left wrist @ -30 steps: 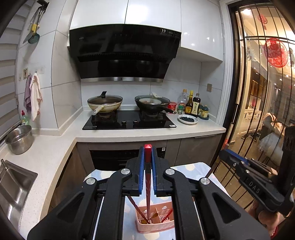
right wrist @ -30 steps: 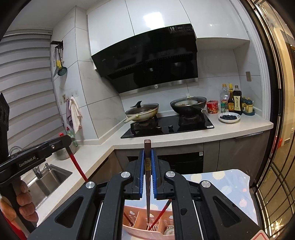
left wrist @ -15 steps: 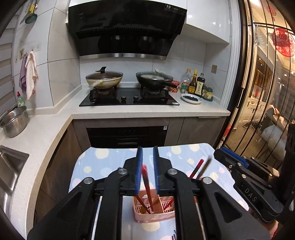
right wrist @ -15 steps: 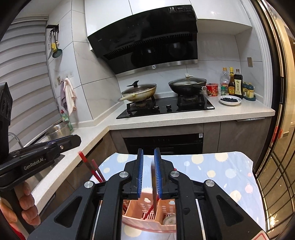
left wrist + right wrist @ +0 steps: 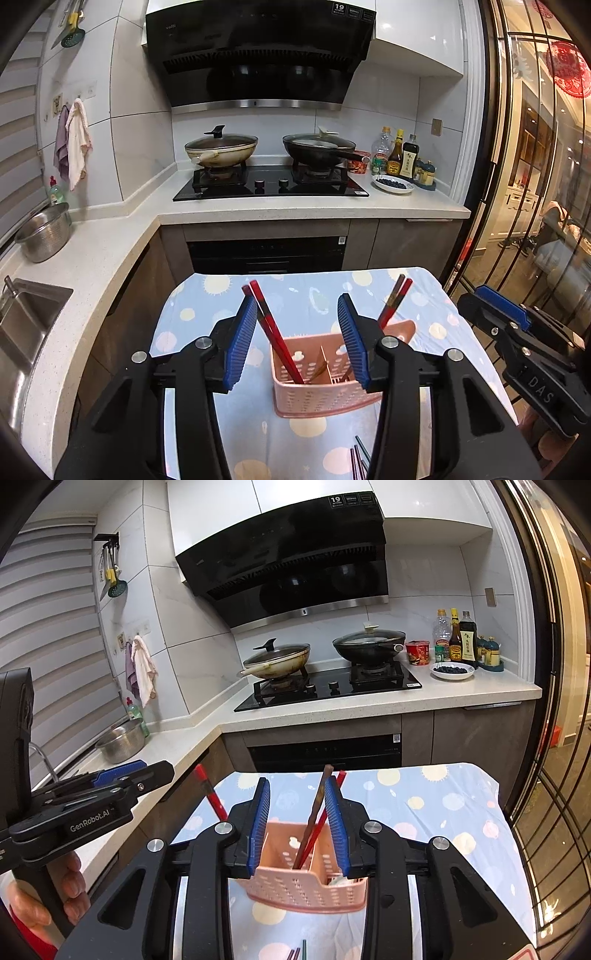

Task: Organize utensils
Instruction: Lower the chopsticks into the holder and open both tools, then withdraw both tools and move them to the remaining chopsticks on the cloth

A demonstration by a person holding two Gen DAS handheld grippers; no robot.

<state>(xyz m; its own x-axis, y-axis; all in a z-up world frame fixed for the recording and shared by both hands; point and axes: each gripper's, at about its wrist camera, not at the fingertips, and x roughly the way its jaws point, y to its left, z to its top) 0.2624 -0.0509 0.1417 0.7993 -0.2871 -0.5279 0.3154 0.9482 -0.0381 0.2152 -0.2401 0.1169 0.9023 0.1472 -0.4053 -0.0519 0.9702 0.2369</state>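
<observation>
A pink perforated utensil basket stands on the blue patterned tablecloth; it also shows in the right wrist view. Red chopsticks lean left in its left compartment, and another pair leans right. In the right wrist view, a brown and a red chopstick stand in the basket. My left gripper is open and empty above the basket. My right gripper is open, with the chopsticks standing loose between its pads.
More utensils lie on the cloth at the near edge. Behind the table is a counter with a hob, two pans, bottles and a dish. A sink and steel bowl are left. A glass door is right.
Both grippers opened and let go of their chopsticks, which now stand in the basket. Both cameras tilted down and the jaws spread wide.
</observation>
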